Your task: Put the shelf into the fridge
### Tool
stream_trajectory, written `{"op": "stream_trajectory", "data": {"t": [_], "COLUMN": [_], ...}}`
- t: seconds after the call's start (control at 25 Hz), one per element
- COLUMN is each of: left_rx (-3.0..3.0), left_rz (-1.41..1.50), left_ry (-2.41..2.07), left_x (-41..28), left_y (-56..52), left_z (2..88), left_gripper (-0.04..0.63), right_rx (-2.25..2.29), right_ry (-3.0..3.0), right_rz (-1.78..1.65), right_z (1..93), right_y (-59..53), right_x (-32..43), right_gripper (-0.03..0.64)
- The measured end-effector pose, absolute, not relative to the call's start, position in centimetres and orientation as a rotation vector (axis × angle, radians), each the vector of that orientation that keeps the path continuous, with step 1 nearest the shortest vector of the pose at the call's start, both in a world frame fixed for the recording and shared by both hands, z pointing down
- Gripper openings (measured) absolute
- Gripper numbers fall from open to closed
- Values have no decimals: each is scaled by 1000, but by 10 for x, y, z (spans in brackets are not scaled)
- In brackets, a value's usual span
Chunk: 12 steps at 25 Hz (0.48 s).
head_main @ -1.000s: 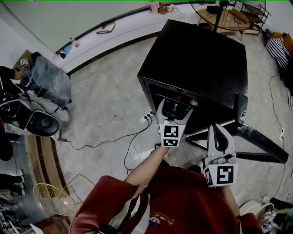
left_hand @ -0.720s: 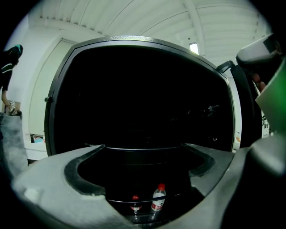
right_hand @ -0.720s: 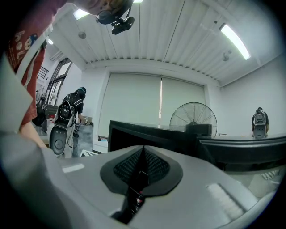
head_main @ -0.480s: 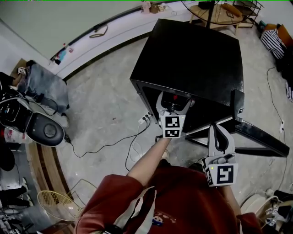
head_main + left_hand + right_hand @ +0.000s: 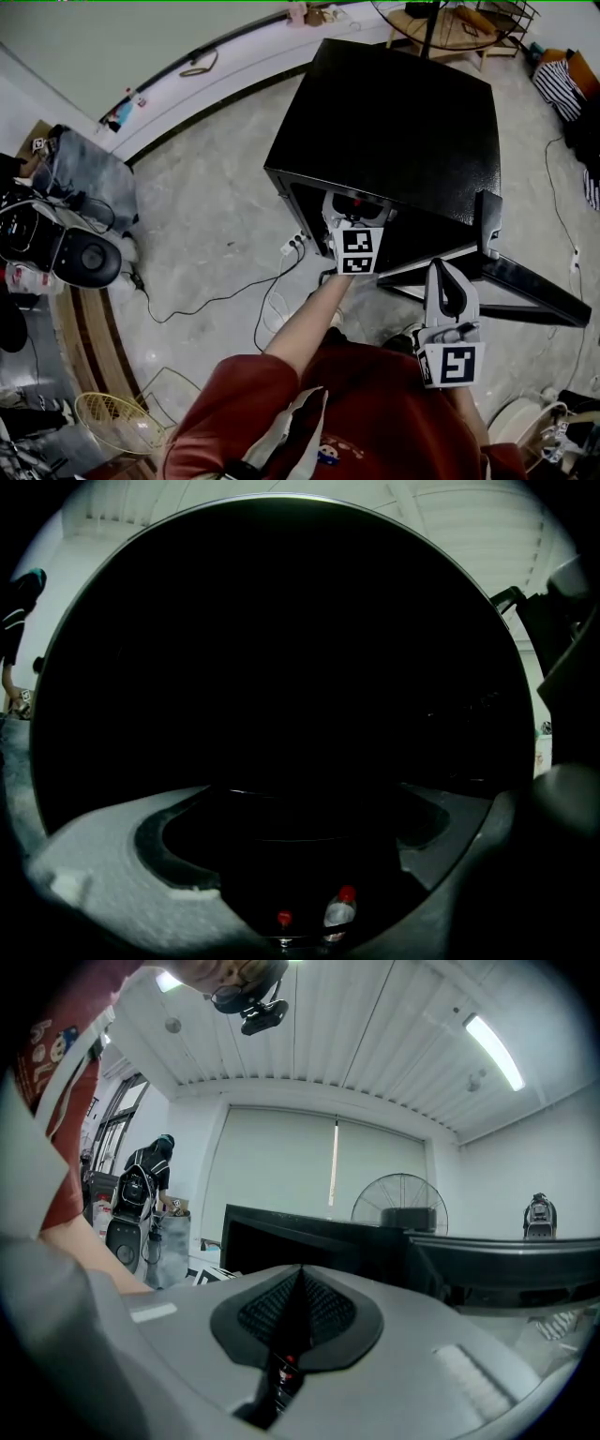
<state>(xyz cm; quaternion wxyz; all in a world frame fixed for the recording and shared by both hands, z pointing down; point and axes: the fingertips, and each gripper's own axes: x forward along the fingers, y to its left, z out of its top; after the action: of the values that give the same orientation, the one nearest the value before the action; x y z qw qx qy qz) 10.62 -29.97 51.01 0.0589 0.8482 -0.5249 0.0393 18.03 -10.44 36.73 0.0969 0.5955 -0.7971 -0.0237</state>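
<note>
A small black fridge [image 5: 394, 122] stands on the floor with its door [image 5: 525, 286] swung open to the right. My left gripper [image 5: 356, 202] reaches into the top of the fridge's opening, jaws open. In the left gripper view the inside is nearly black. My left gripper [image 5: 300, 827] has its grey jaws spread wide, and two red-capped bottles [image 5: 339, 907] show low between them. Faint flat edges cross the gap; I cannot tell whether they belong to a shelf. My right gripper [image 5: 448, 272] hangs shut and empty in front of the door, its pads [image 5: 328, 1307] pressed together.
A power strip with a cable [image 5: 295, 246] lies on the floor left of the fridge. A grey bag [image 5: 89, 178] and a round black device [image 5: 84, 255] sit at the far left, a wire basket [image 5: 108, 417] at the lower left. A round table [image 5: 450, 28] and a fan [image 5: 398, 1199] stand behind.
My left gripper has pushed forward, so its fingertips now sit inside the fridge opening. The right gripper has hardly moved.
</note>
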Motion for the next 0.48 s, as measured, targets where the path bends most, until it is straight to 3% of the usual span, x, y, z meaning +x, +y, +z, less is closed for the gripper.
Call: {"op": "stream_trajectory", "data": {"t": [0.48], "left_rx": [2621], "left_rz": [150], "left_ry": [-1543], "left_x": [109], "left_y": [-296], "left_z": [513], "left_gripper": [518], "right_rx": [1763], "right_ry": [-2360], "right_rz": [-43], "right_z": [375], "right_y": [-108], "right_x": [170], "right_gripper": [0]}}
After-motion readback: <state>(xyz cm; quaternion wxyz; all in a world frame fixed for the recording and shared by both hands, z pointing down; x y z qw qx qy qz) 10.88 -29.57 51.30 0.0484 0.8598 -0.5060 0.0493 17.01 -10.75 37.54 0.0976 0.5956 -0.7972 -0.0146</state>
